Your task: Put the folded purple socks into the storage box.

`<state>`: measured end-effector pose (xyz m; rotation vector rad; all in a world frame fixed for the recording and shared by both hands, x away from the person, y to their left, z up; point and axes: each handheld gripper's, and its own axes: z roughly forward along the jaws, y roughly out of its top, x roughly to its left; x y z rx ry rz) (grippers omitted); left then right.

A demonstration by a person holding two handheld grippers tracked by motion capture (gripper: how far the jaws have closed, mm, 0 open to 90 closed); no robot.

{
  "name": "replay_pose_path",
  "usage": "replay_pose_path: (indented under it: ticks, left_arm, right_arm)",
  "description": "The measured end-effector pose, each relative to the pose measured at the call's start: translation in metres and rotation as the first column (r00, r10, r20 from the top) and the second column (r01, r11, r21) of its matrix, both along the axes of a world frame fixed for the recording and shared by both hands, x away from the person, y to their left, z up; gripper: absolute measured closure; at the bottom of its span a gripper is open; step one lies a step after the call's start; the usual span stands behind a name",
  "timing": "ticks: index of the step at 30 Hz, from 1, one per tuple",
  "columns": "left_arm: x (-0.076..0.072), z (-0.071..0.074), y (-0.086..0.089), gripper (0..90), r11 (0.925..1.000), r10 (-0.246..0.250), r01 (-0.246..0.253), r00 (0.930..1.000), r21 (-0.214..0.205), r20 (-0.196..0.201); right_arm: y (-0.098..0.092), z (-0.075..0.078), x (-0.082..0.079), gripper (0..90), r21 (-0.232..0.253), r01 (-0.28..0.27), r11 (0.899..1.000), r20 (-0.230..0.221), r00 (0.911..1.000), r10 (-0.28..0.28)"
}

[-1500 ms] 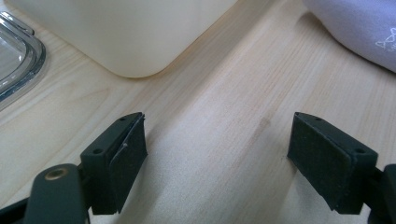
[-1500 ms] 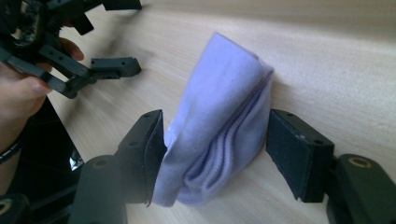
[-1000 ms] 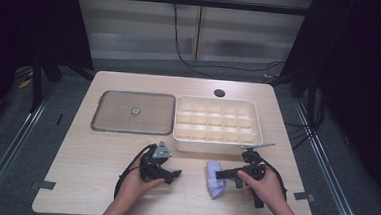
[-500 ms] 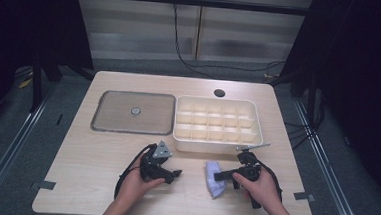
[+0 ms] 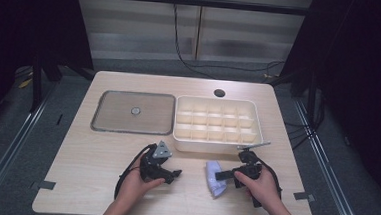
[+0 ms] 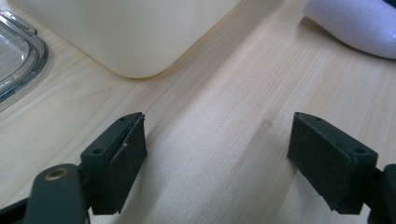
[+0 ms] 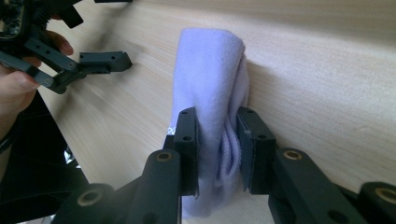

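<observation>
**Right gripper clamps onto the pale cloth**

The right gripper (image 7: pixel 217 149) has its two black jaws pressed in on a folded pale lilac cloth (image 7: pixel 210 84), and they have just been closing, with the fabric bunched up between the pads. In the right gripper view the cloth lies on the wooden table (image 7: pixel 327 84), its far end sticking out past the jaws. From the high view the right gripper (image 5: pixel 220 175) points toward the left side of the picture, the person's right hand (image 5: pixel 259 184) wrapped around its body, and the cloth (image 5: pixel 214 176) sits near the front edge of the table, just in front of the cream divided box (image 5: pixel 215 125).

Over to the left gripper (image 6: pixel 217 158): jaws spread wide apart, nothing between them but bare tabletop. It rests low over the wood, aimed at the rounded corner of the cream box (image 6: pixel 135 32), with the cloth (image 6: pixel 355 23) off at the upper right of its view. In the high view the left gripper (image 5: pixel 172 175) sits near the cloth but apart from it, held by the left hand (image 5: pixel 136 184).

Further back, a clear lid (image 5: pixel 133 112) with a small knob at its middle lies flat just beside the box, on its left.
</observation>
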<state>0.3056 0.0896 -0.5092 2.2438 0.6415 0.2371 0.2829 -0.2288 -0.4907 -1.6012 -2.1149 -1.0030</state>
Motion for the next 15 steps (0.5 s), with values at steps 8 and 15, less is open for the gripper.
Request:
replay_pose_path:
  ticks: [8,15]
  left_arm:
    - [0.0,0.0,0.0,18.8,1.0,0.0,0.0,1.0,0.0,0.0]
    - [0.0,0.0,0.0,18.8,1.0,0.0,0.0,1.0,0.0,0.0]
  right_arm:
    - [-0.006,0.015,0.004,71.8,-0.024,-0.014,1.0,0.011,0.9998,0.014]
    - [-0.012,0.028,0.006,71.8,-0.037,-0.018,0.999,0.009,0.9998,0.018]
